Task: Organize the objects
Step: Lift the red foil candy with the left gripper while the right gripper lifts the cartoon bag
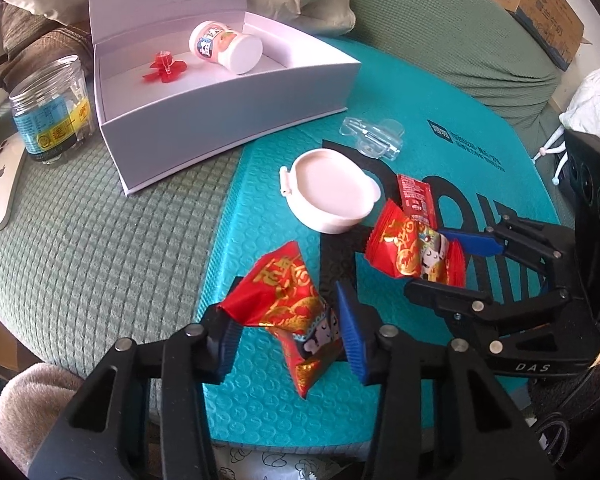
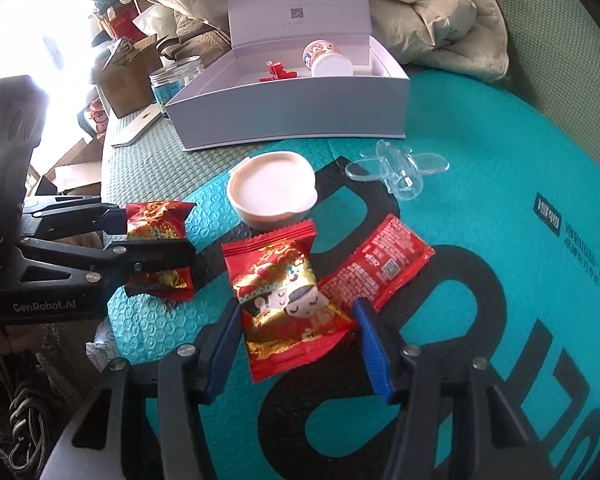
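Green textured bedcover [image 1: 80, 240] underneath everything, with a teal bubble mailer [image 1: 260, 392] spread over it. At the mailer's far edge, an open white box [image 1: 228, 108], lid up, holding a small white bottle [image 1: 226, 46] on its side and a red flower clip [image 1: 165, 67]. Left of the box, a clear jar [image 1: 50, 108]. On the mailer near the box, a round white dish [image 1: 332, 192] and, just beside it, a clear plastic piece [image 1: 374, 136]. Left gripper [image 1: 288, 336] part open, blue pads on both sides of a crumpled red snack packet [image 1: 292, 308], contact uncertain. Right gripper [image 2: 300, 340] likewise part open around a second red snack packet [image 2: 288, 300], not visibly pinched. Flat red sachet [image 2: 380, 268] lying just right of it, touching
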The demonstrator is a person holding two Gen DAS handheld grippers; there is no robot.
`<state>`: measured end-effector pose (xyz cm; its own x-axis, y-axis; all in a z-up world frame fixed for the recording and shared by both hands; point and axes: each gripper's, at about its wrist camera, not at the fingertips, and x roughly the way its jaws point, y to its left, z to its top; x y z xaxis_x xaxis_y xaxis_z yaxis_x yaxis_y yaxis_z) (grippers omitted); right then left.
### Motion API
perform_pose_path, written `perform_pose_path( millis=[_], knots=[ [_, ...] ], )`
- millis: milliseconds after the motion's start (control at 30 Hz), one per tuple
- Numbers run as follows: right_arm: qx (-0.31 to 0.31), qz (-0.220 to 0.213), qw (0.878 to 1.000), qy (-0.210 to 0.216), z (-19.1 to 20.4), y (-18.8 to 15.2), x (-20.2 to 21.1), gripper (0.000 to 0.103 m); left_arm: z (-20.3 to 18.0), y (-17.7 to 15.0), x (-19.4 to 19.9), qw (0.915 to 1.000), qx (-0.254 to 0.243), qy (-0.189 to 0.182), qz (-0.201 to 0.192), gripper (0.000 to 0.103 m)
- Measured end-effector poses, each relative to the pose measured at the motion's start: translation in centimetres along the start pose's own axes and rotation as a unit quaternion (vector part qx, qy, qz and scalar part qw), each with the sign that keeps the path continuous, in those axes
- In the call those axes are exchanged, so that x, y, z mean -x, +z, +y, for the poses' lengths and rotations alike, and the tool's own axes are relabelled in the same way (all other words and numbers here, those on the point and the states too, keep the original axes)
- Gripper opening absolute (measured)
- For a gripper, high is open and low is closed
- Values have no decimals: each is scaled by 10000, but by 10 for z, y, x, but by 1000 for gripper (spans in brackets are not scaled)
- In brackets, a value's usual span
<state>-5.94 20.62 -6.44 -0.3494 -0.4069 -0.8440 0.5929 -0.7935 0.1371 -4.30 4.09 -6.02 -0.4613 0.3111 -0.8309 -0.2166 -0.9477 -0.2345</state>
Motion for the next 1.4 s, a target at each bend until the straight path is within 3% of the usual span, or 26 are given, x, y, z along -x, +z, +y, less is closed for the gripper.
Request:
perform_pose_path(
  millis=[167, 967, 1133, 1400],
  knots=[
    [-114, 2, 9999, 3, -2, 1, 1, 57, 1, -2, 3, 9998, 100, -150, 37, 30],
    [-7, -228, 9997, 98, 16, 8, 22, 54, 8, -3, 24, 9996, 211, -156, -33, 28],
    [-150, -426, 9976, 521, 23, 17, 38, 54, 16, -1, 29, 9990, 365, -271, -38, 28],
    [244, -511, 9981, 239, 45, 31, 44, 53, 31, 6, 46, 9981, 547, -207, -200, 28]
  ],
)
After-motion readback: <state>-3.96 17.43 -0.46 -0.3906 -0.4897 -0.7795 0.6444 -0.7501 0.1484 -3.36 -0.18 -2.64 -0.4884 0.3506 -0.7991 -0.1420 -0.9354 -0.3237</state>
